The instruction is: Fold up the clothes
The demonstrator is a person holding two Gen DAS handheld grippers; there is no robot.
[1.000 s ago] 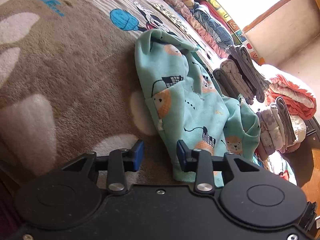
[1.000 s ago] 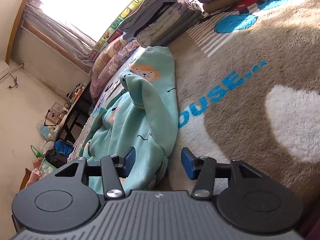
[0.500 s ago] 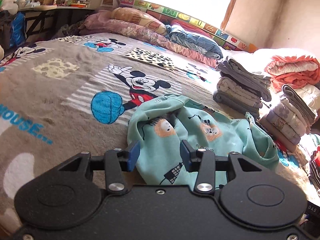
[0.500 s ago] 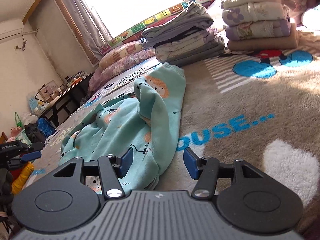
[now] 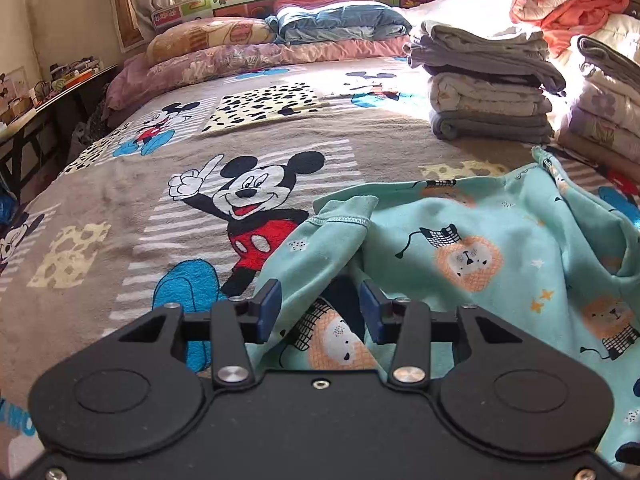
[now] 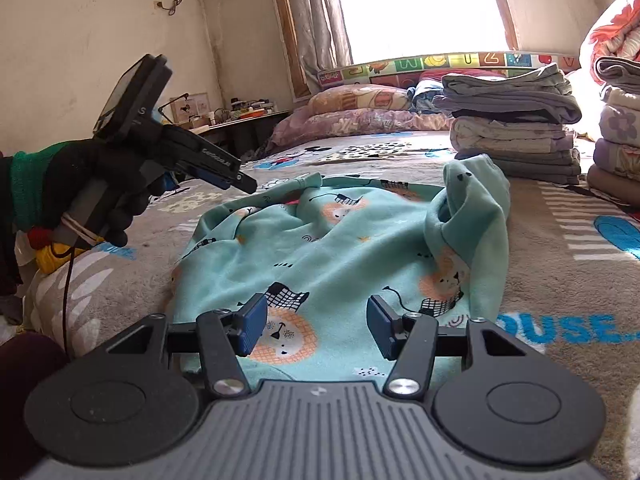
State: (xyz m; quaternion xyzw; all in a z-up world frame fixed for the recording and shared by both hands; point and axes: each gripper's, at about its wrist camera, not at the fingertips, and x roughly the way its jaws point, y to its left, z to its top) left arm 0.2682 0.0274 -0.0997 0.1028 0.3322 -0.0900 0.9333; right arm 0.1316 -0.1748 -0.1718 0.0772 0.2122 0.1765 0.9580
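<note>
A mint-green child's garment (image 6: 340, 248) printed with orange lions lies crumpled on the bed. In the left wrist view the garment (image 5: 480, 248) fills the lower right, with one sleeve cuff (image 5: 344, 216) sticking up. My left gripper (image 5: 320, 312) is open over the sleeve's lower fabric, gripping nothing. My right gripper (image 6: 314, 326) is open just above the garment's near edge. A folded sleeve (image 6: 476, 196) rises at the garment's right. The right wrist view also shows the left gripper (image 6: 236, 178), held by a gloved hand (image 6: 92, 184) above the garment's left side.
A brown cartoon-mouse blanket (image 5: 160, 184) covers the bed. Stacks of folded clothes (image 5: 484, 88) stand at the back right, with further stacks (image 6: 620, 136) beside them. Pillows (image 5: 224, 52) line the head under the window. A cluttered desk (image 6: 240, 116) stands at the left.
Both grippers have levelled out and swung in over the garment. The left gripper has come closer to the sleeve. Both stay open.
</note>
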